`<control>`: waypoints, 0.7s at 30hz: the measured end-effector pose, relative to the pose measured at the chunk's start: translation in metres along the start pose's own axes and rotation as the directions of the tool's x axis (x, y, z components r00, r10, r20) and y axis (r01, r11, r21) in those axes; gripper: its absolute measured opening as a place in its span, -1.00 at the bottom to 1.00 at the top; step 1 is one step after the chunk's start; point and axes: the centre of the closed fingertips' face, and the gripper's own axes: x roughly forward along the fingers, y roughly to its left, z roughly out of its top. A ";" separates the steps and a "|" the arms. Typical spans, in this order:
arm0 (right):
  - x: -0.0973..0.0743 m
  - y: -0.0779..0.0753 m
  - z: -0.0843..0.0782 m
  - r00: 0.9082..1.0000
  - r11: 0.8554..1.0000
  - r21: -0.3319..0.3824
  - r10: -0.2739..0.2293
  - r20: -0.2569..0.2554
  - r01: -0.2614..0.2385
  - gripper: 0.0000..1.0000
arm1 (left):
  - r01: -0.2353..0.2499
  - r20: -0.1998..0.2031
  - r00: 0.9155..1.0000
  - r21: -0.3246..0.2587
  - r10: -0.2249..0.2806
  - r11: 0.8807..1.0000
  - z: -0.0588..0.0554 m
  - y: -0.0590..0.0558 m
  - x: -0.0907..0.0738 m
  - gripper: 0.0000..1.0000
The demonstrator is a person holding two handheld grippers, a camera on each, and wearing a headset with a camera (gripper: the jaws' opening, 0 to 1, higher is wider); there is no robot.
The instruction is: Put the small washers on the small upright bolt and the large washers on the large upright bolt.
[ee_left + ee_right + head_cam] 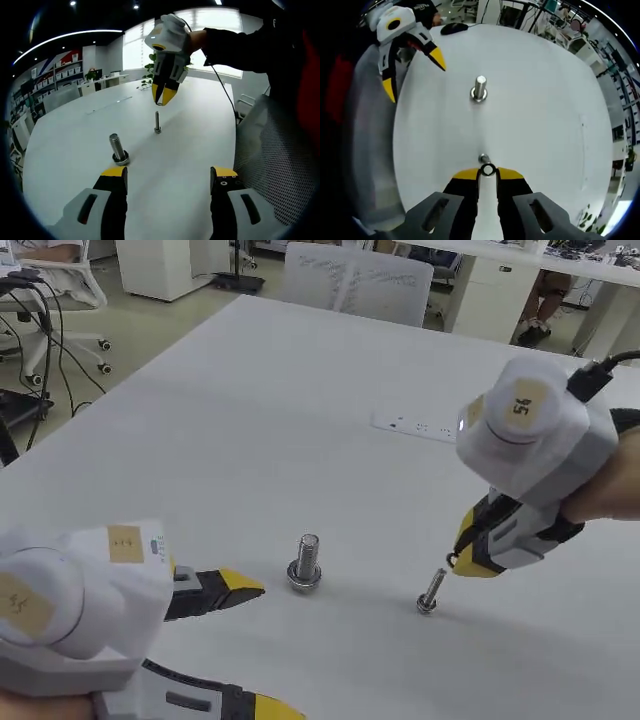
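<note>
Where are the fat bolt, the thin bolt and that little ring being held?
large bolt (307, 552), head view, on its threaded shaft.
small bolt (432, 590), head view, on the middle of its shaft.
small washer (487, 165), right gripper view, on the top of its rim.

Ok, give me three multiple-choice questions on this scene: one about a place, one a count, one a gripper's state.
1. Where is the right gripper?
A. just above the small bolt
B. over the large bolt
C. lying flat on the table

2. How many upright bolts stand on the table?
A. one
B. two
C. four

3. What state is the left gripper in?
A. open, holding nothing
B. shut on a washer
C. shut on a bolt

Answers:
1 A: its tips, pinching a small washer, hang over the small bolt.
2 B: the large bolt and the small bolt are the two.
3 A: the left gripper view shows its jaws wide apart with nothing between them.
</note>
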 end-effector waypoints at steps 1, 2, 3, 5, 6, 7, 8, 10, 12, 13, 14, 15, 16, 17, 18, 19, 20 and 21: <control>0.001 0.000 0.000 1.000 1.000 0.000 0.002 -0.001 -0.002 -0.72 | -0.001 0.000 1.000 0.001 0.001 1.000 0.000 0.000 0.000 0.34; 0.001 0.001 0.001 1.000 1.000 0.001 0.005 -0.001 -0.005 -0.72 | -0.001 0.000 1.000 0.001 0.001 1.000 0.000 0.000 0.000 0.34; 0.002 0.001 0.001 1.000 1.000 0.000 0.007 -0.001 -0.007 -0.72 | -0.001 -0.001 1.000 -0.001 0.001 1.000 0.000 0.000 0.000 0.34; 0.003 0.001 0.002 1.000 1.000 -0.002 0.010 -0.002 -0.010 -0.72 | -0.001 0.001 1.000 0.000 0.001 1.000 0.000 0.000 0.001 0.34; 0.004 0.001 0.002 1.000 1.000 -0.002 0.012 -0.003 -0.012 -0.72 | 0.000 0.001 1.000 0.000 0.000 1.000 0.000 0.000 0.001 0.34; 0.005 0.001 0.002 1.000 1.000 -0.004 0.013 -0.005 -0.013 -0.72 | 0.002 0.005 1.000 0.000 -0.002 1.000 0.001 -0.001 0.001 0.35; 0.006 0.001 0.002 1.000 1.000 -0.004 0.015 -0.008 -0.015 -0.72 | 0.002 0.005 1.000 0.000 -0.002 1.000 0.001 -0.001 0.001 0.35; 0.007 0.002 0.001 1.000 1.000 -0.005 0.017 -0.012 -0.017 -0.72 | 0.005 0.008 1.000 -0.001 -0.005 1.000 0.001 -0.001 0.001 0.36; 0.008 0.004 0.002 1.000 1.000 -0.006 0.023 -0.013 -0.023 -0.72 | 0.006 0.010 1.000 -0.002 -0.006 1.000 0.001 -0.001 0.001 0.36; 0.009 0.004 0.002 1.000 1.000 -0.006 0.024 -0.013 -0.024 -0.72 | 0.007 0.011 1.000 0.000 -0.007 1.000 0.002 -0.002 0.001 0.36; 0.010 0.003 0.001 1.000 1.000 -0.006 0.025 -0.014 -0.025 -0.72 | 0.007 0.010 1.000 0.000 -0.007 1.000 0.001 -0.002 0.001 0.36; 0.011 0.003 0.000 1.000 1.000 -0.004 0.027 -0.015 -0.027 -0.72 | 0.008 0.011 1.000 0.001 -0.008 1.000 0.002 -0.002 0.001 0.36; 0.012 0.003 0.000 1.000 1.000 -0.004 0.027 -0.015 -0.027 -0.72 | 0.008 0.011 1.000 0.001 -0.008 1.000 0.002 -0.002 0.001 0.36; 0.012 0.003 0.000 0.999 1.000 -0.003 0.029 -0.017 -0.029 -0.72 | 0.008 0.011 1.000 0.001 -0.008 1.000 0.002 -0.002 0.001 0.36; 0.013 0.003 0.000 0.999 1.000 -0.003 0.030 -0.018 -0.030 -0.72 | 0.009 0.012 1.000 0.001 -0.009 1.000 0.002 -0.002 0.001 0.37; 0.013 0.003 0.000 0.999 1.000 -0.003 0.031 -0.019 -0.031 -0.72 | 0.009 0.012 1.000 0.000 -0.009 1.000 0.002 -0.003 0.001 0.37; 0.013 0.004 0.000 0.999 0.999 -0.005 0.033 -0.022 -0.033 -0.72 | 0.010 0.011 1.000 0.002 -0.010 1.000 0.001 -0.002 0.001 0.37; 0.014 0.004 0.001 0.999 0.999 -0.005 0.033 -0.021 -0.033 -0.72 | 0.010 0.011 1.000 0.003 -0.011 1.000 0.002 -0.003 0.001 0.37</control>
